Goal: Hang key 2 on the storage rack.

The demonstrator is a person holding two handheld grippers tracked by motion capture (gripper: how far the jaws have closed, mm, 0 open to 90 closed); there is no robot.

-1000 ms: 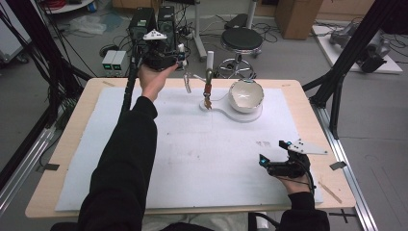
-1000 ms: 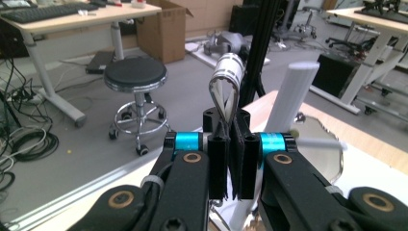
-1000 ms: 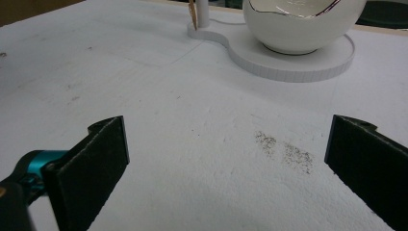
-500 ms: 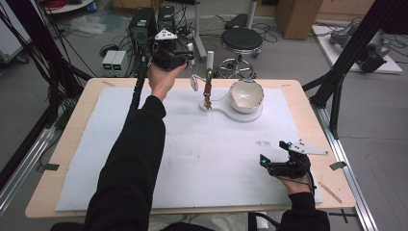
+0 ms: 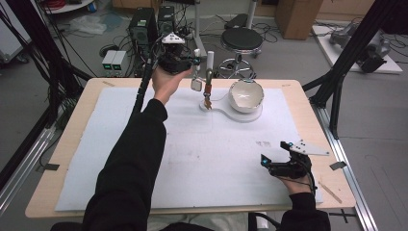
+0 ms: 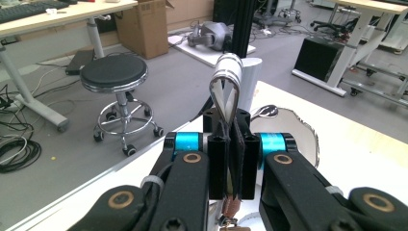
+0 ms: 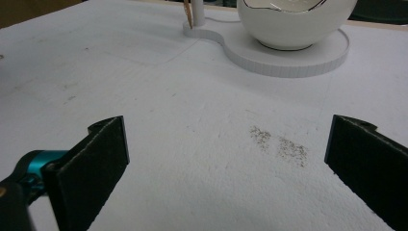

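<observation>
Strap loop (image 6: 226, 82) is clamped in narrow jaws of left gripper (image 6: 230, 144), held above table's far edge, just beside white post (image 6: 251, 77). Step is judged as hanging loop on post; loop's opening must be aligned over post top. Bowl (image 5: 246, 95) is seen right of post. Right gripper (image 7: 226, 159) is held wide, empty, over mat (image 7: 192, 144). No readable writing is found.

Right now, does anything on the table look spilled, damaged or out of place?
Two small patches of dark specks lie on the white mat ahead of the open right tool, like spilled grit or scuffing; which, I cannot tell. The white bowl has an uneven, jagged rim, possibly its design. Nothing else stands out.
</observation>
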